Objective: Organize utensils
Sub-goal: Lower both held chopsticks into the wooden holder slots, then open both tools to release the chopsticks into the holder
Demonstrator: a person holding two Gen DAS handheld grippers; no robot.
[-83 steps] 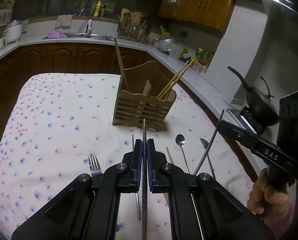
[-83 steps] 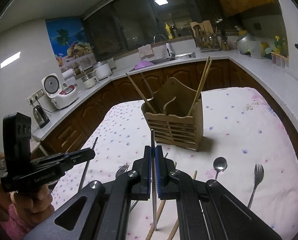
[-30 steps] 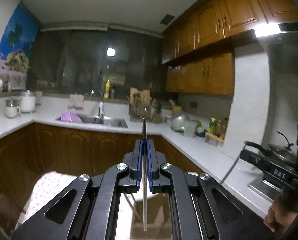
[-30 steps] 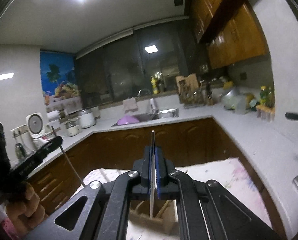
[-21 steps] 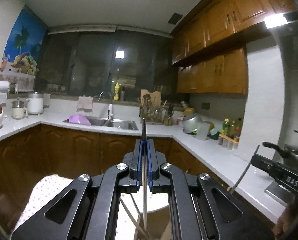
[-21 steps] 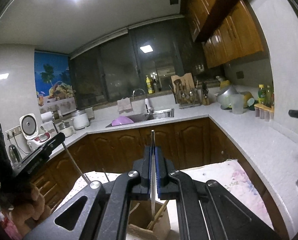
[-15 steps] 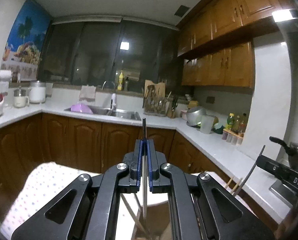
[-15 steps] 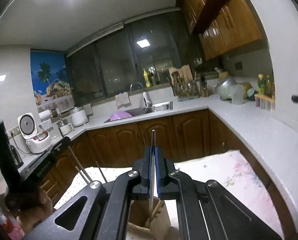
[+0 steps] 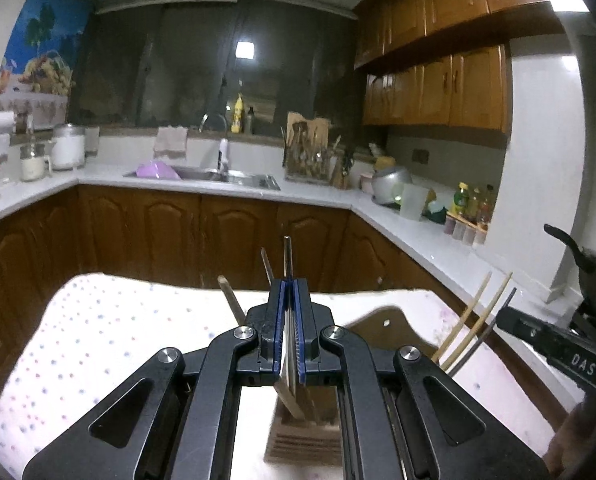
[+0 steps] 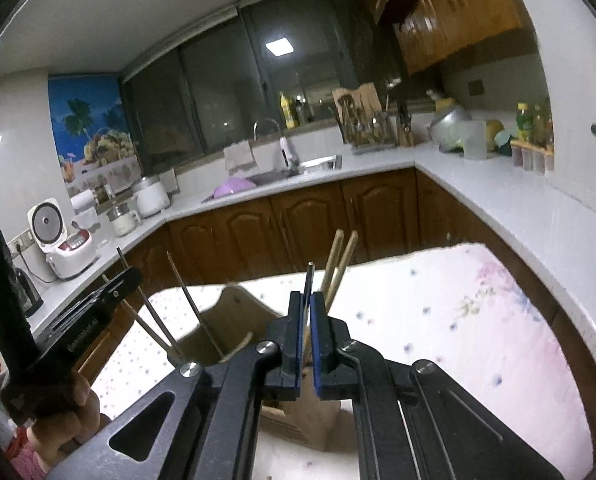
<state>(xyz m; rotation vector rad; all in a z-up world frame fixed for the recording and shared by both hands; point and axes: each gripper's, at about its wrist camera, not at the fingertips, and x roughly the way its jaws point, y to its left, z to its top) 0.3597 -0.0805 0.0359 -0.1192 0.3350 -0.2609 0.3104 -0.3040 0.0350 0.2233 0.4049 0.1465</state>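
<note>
My left gripper is shut on a thin metal chopstick that stands upright; its lower end reaches down into the wooden utensil holder right beneath the fingers. My right gripper is shut on a second metal chopstick, held upright over the same wooden holder. Wooden chopsticks lean out of the holder's compartments. Each gripper shows in the other's view: the right gripper at the right edge, the left gripper at the left with a hand on its handle.
The holder stands on a table under a white flowered cloth. Brown cabinets and a white counter with a sink wrap around behind. A black pan sits at the far right. A rice cooker stands on the left counter.
Both grippers have sunk and tipped downward with their chopsticks. The table and holder have come into view, and the chopsticks' lower ends now sit in the holder.
</note>
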